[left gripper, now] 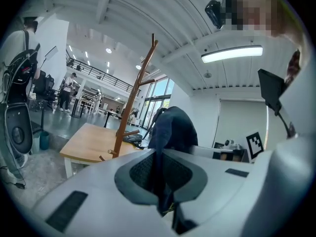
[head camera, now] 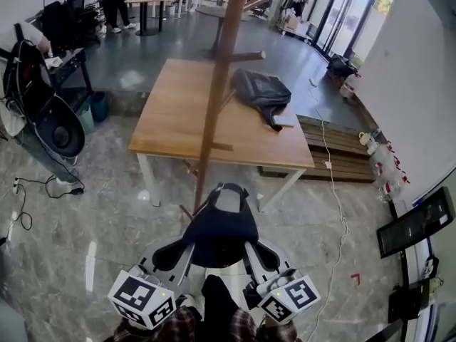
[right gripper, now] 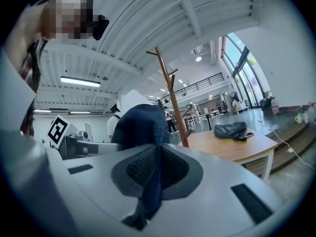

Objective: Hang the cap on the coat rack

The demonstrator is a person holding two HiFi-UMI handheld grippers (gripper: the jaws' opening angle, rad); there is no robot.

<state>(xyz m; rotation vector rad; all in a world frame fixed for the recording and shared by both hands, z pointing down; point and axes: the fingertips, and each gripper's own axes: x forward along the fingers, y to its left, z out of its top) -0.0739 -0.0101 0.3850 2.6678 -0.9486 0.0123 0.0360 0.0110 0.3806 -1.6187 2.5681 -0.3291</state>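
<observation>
With left tool (head camera: 184,249) and right tool (head camera: 251,251) both pinched shut on the cap (head camera: 219,226), keep hold at either side of its rim; probably light, soft, floppy; spread open for the coat rack (head camera: 214,98).

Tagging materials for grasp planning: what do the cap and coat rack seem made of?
The cap: dark navy cloth, matte; it creases and droops limply where pinched. The coat rack: wood, warm brown, faint sheen, possibly varnished; grain too small to confirm.

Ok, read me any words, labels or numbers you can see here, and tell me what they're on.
No readable text anywhere.
left marker cube, right marker cube: black-and-white square patterns only, no letters.
cap: no print visible.
small items by the wall: red markings, too small to read.
</observation>
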